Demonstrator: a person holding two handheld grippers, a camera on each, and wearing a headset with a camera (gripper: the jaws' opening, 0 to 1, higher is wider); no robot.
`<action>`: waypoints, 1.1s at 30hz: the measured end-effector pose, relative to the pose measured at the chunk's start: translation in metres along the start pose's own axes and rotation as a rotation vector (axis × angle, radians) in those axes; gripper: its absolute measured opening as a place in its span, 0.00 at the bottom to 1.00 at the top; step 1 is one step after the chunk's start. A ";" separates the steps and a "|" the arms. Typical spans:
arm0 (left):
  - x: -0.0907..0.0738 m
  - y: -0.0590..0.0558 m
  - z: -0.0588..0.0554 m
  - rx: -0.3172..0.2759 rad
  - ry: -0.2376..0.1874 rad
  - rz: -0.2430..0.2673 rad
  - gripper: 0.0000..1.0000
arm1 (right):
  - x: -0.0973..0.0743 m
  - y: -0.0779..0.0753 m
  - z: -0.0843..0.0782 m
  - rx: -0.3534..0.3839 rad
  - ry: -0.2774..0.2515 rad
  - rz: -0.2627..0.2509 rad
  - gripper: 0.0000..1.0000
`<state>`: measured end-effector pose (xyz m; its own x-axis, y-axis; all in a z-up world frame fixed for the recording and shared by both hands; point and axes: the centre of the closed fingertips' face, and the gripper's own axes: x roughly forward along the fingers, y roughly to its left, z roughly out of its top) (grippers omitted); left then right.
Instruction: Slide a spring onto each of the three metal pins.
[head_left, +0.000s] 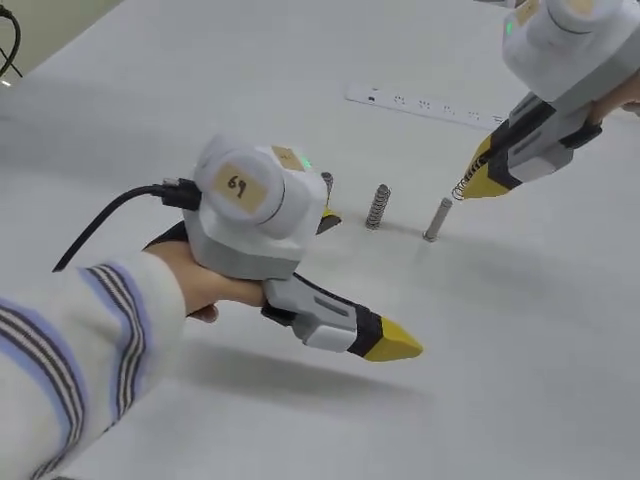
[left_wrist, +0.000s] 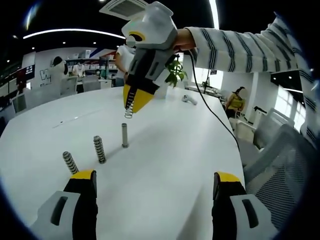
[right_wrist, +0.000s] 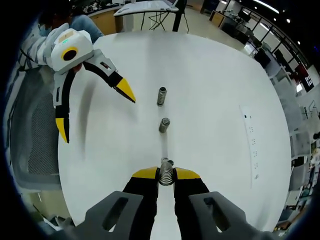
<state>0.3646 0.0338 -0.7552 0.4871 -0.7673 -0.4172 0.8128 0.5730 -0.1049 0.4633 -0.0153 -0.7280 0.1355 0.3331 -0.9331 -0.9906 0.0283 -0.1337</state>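
Observation:
Three upright pins stand in a row on the white table (head_left: 520, 330). The bare pin (head_left: 437, 220) (left_wrist: 124, 135) is the one nearest my right gripper. The middle pin (head_left: 378, 207) (left_wrist: 99, 149) (right_wrist: 164, 125) wears a spring. So does the end pin (head_left: 327, 185) (left_wrist: 70, 161) (right_wrist: 161, 96), half hidden behind my left gripper in the head view. My right gripper (head_left: 478, 182) (right_wrist: 166, 173) (left_wrist: 132, 100) is shut on a loose spring (head_left: 463, 186) (left_wrist: 129, 104) (right_wrist: 166, 176), held just above and beside the bare pin. My left gripper (head_left: 360, 280) (left_wrist: 156, 176) (right_wrist: 92, 110) is open with nothing between its jaws, near the sprung pins.
A white power strip (head_left: 420, 105) (right_wrist: 252, 145) lies flat at the table's far side. A black cable (head_left: 105, 215) trails from my left gripper. Office chairs (left_wrist: 280, 150) stand beside the table, and people sit farther off in the room.

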 end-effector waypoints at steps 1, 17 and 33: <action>0.000 0.001 0.000 -0.003 0.002 0.000 0.94 | 0.001 -0.001 -0.001 -0.005 0.006 0.003 0.08; -0.002 0.014 0.000 -0.021 -0.002 0.041 0.89 | 0.024 -0.007 -0.007 0.016 0.028 0.037 0.08; -0.004 0.018 -0.008 -0.023 0.028 0.060 0.85 | 0.050 -0.007 -0.012 0.021 0.056 0.068 0.08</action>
<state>0.3746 0.0494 -0.7623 0.5252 -0.7230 -0.4487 0.7745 0.6246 -0.0998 0.4773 -0.0105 -0.7776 0.0676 0.2820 -0.9570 -0.9977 0.0275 -0.0624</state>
